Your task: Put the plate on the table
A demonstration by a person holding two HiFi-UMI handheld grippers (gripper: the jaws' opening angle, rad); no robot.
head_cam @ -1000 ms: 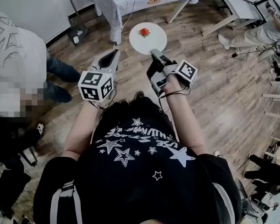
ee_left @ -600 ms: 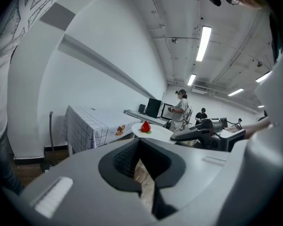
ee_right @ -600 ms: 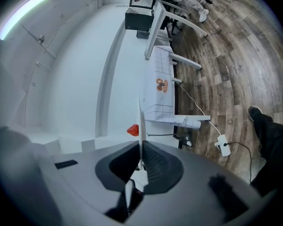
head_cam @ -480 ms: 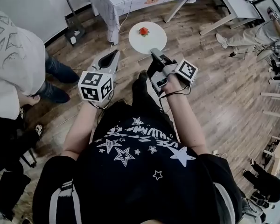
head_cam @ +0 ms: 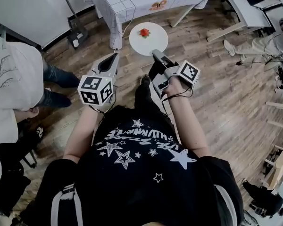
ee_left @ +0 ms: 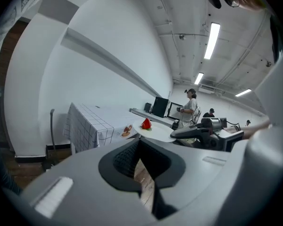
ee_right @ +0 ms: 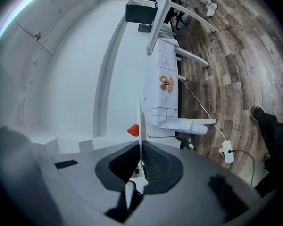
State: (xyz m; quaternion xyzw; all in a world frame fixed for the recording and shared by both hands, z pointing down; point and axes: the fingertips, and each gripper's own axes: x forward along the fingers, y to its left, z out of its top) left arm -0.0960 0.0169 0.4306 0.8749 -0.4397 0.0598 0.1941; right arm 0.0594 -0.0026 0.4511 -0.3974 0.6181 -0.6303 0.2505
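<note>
Right gripper view. The right gripper [ee_right: 140, 145] has its jaws nipped narrow on the near rim of the white plate [ee_right: 140, 119], which runs edge-on as a thin line straight out from the pads. It is held by the rim alone, probably so the face stays free and the strawberry [ee_right: 133, 130] riding on it is not disturbed. Beyond is a table [ee_right: 166, 55] under a checked cloth, with a pretzel-shaped item [ee_right: 166, 84] on top. The plate is carried in the air over the wood floor [ee_right: 236, 79], well apart from the table and not yet set down.

Left gripper view. The left gripper [ee_left: 139, 144] has its jaws drawn together with nothing between them. It is carried alongside and takes no share of the load.

Head view. This supplies what the edge-on view cannot: the plate's full round face held level, the strawberry near its centre, and the strip of bare floor between plate and table. Only the right gripper view shows the pads actually pressing the rim.
</note>
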